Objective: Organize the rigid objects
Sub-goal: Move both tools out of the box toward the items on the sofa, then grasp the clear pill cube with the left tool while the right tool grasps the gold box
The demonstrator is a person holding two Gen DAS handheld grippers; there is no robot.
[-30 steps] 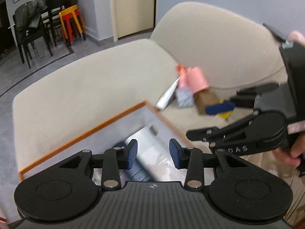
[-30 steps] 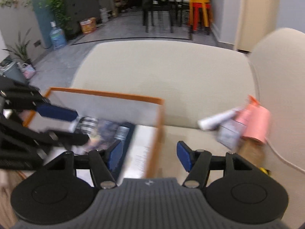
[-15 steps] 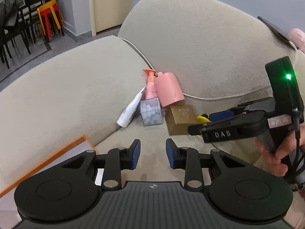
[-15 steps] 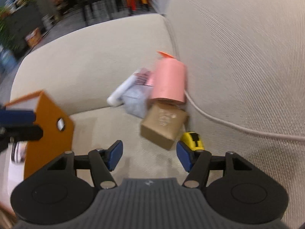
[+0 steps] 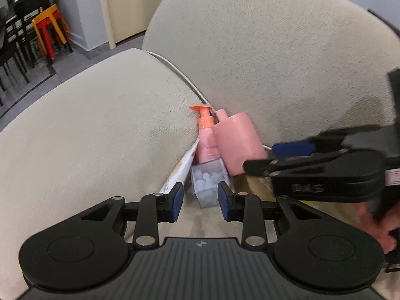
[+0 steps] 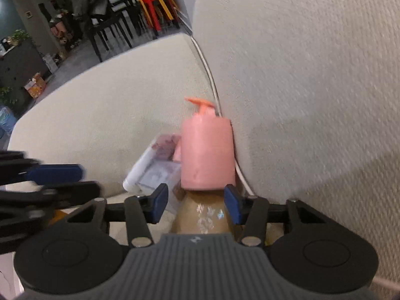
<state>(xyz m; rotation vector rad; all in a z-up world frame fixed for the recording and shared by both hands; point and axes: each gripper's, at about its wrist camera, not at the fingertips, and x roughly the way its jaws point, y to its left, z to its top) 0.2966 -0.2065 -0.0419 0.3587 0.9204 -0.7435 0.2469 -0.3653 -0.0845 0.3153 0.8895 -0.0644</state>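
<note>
A pile lies in the sofa corner: a pink cylinder (image 5: 237, 145), a pink pump bottle (image 5: 206, 140), a clear box of white pellets (image 5: 208, 183), a white tube (image 5: 178, 173) and a tan box (image 6: 202, 215). My left gripper (image 5: 200, 198) is open, its pads either side of the clear box's near end. My right gripper (image 6: 196, 203) is open over the tan box, just short of the pink cylinder (image 6: 207, 155); it also shows in the left wrist view (image 5: 270, 157).
A white cable (image 6: 212, 80) runs along the crease between the sofa seat (image 5: 100, 130) and the backrest (image 5: 287, 62). Chairs and red and yellow stools (image 5: 50, 32) stand on the floor beyond the sofa.
Both grippers swung away from the orange-rimmed box and closed in on the pile in the sofa corner. The orange-rimmed box has left both views.
</note>
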